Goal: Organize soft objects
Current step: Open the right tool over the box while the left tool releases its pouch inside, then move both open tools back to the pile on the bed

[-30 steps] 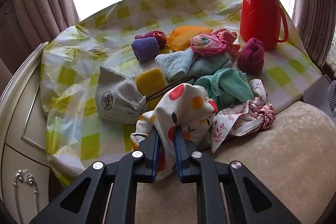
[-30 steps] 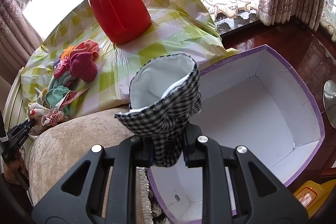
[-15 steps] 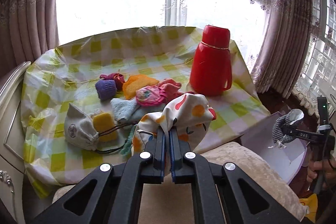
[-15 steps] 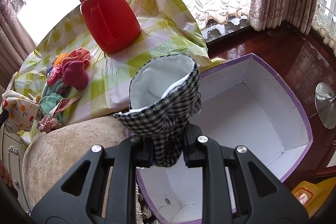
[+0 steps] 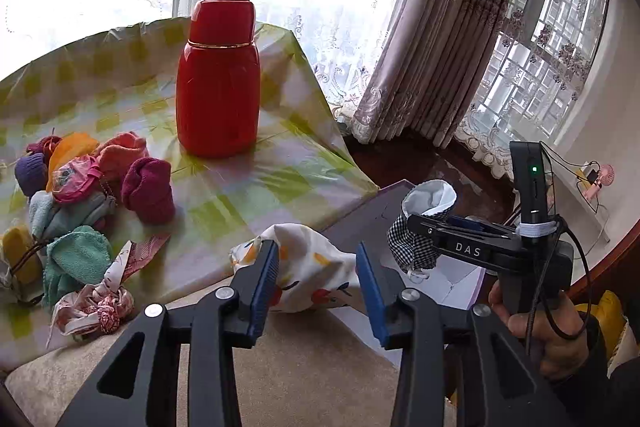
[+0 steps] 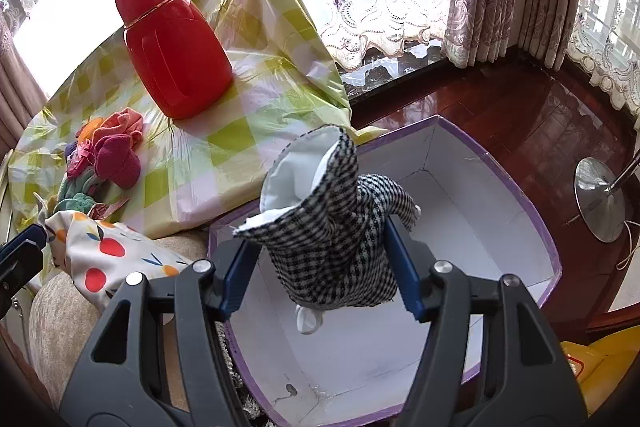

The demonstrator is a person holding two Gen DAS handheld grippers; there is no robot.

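From the left wrist view, the left gripper (image 5: 316, 269) is spreading its jaws, the fruit-print pouch (image 5: 316, 275) lying loose between them beside the purple-edged box (image 5: 460, 279); a heap of soft pieces (image 5: 80, 211) is waiting left of the box, beside the red flask (image 5: 218, 83). From the right wrist view, the right gripper (image 6: 320, 267) is likewise opening, the checked pouch (image 6: 340, 239) dropping over the box (image 6: 480, 227), whose floor is showing bare. Most sorting seems left.

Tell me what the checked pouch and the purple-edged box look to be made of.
Checked pouch: woven black-and-white houndstooth cloth, matte, with a smooth white lining at its mouth. Purple-edged box: probably cardboard, matte white inside, with creased folded corners.
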